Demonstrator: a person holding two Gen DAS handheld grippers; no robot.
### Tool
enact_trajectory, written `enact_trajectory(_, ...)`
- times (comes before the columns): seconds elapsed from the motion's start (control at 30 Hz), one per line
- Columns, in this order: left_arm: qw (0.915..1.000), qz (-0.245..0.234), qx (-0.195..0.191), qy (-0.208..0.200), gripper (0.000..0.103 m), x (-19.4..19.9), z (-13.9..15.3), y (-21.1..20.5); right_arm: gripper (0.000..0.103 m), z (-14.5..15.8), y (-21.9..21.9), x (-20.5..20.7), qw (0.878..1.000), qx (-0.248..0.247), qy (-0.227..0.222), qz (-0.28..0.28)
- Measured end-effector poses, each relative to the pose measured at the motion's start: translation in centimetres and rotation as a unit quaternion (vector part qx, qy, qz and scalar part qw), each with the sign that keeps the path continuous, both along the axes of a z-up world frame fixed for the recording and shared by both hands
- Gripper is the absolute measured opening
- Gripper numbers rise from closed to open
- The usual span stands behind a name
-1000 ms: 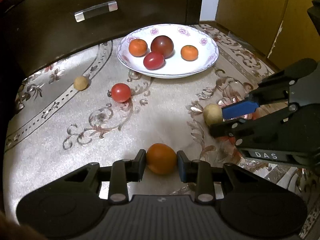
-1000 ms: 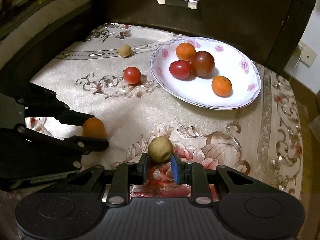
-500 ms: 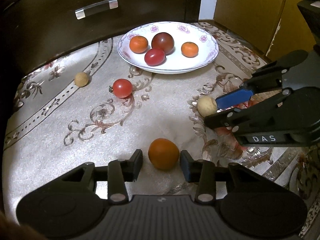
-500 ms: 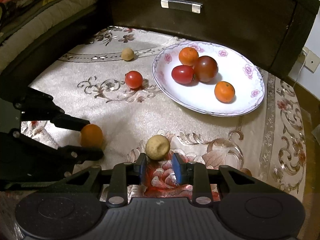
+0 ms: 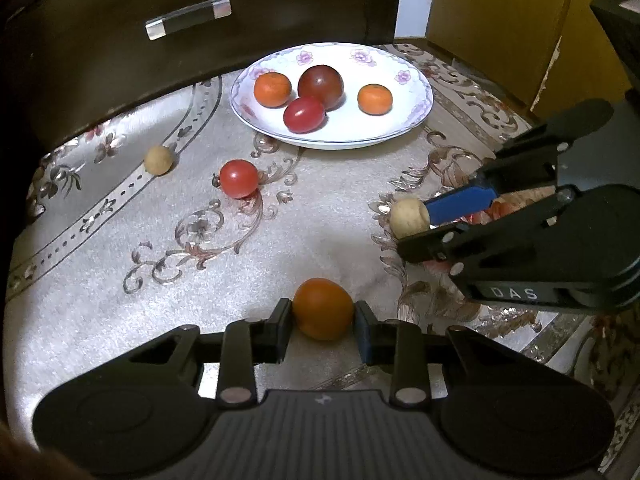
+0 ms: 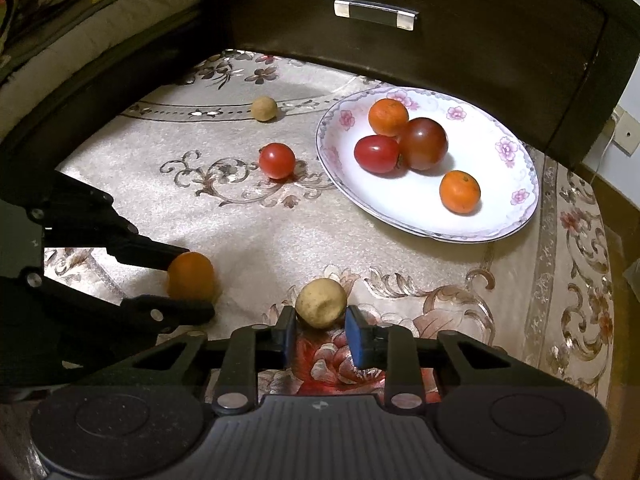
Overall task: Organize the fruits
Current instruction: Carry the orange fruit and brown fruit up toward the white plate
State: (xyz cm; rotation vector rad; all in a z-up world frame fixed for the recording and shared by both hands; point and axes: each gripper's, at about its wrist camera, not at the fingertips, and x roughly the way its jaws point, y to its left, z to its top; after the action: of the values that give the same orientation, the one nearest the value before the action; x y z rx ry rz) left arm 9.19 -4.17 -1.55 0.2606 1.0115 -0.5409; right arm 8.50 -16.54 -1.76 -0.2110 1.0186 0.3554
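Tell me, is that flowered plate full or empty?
Neither: the flowered plate is partly filled. It holds two oranges, a red tomato and a dark tomato, with bare white space left.

Between us and the plate [image 5: 420, 114] the cloth [image 5: 312, 216] lies bare down the middle, a clear lane. Left of it sit a red tomato [image 5: 239, 178] and a beige fruit [image 5: 158, 160], well apart. The dark drawer front [image 5: 120, 60] walls off the far side just behind the plate. The plate's near half [image 6: 420, 208] is free.
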Motion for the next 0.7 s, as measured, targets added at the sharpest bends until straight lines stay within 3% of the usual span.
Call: enact_trajectory(0.7,0.9991,0.022,-0.029,-0.021,0.039,2.3,2.1,-0.6,0.023,1.7,-1.0,0.7,0.999,0.037,-0.007,-0.029)
